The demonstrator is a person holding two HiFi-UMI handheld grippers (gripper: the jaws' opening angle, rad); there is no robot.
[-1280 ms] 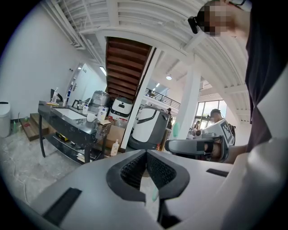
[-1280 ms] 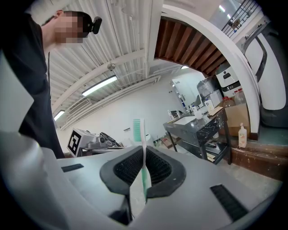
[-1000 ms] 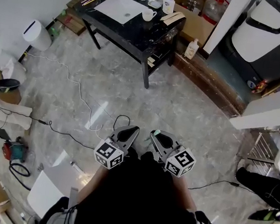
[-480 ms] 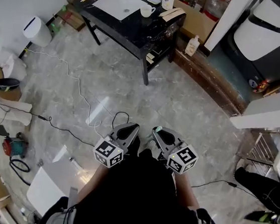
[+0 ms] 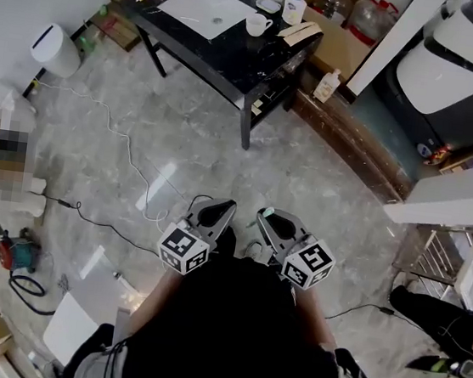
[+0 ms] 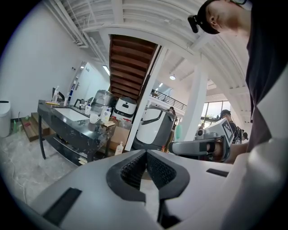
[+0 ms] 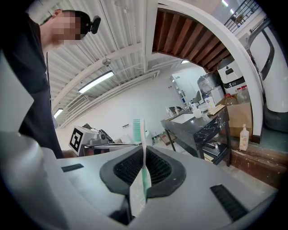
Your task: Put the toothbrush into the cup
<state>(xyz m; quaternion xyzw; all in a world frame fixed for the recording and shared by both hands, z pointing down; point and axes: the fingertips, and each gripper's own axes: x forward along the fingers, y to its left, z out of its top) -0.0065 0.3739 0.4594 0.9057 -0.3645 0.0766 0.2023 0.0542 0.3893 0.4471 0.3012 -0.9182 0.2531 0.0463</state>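
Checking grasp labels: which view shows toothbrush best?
Right gripper view: toothbrush stands clamped between the right hand-held gripper's jaws, bristles up. Head view shows only a green tip. Left gripper view doesn't show it clearly.

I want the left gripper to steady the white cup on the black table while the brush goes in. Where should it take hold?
Probably take the cup by its body, below the rim, coming level from the near edge of the table. It stands upright, its open mouth must stay free, and a pump bottle stands just behind it. Its handle is too small to place.
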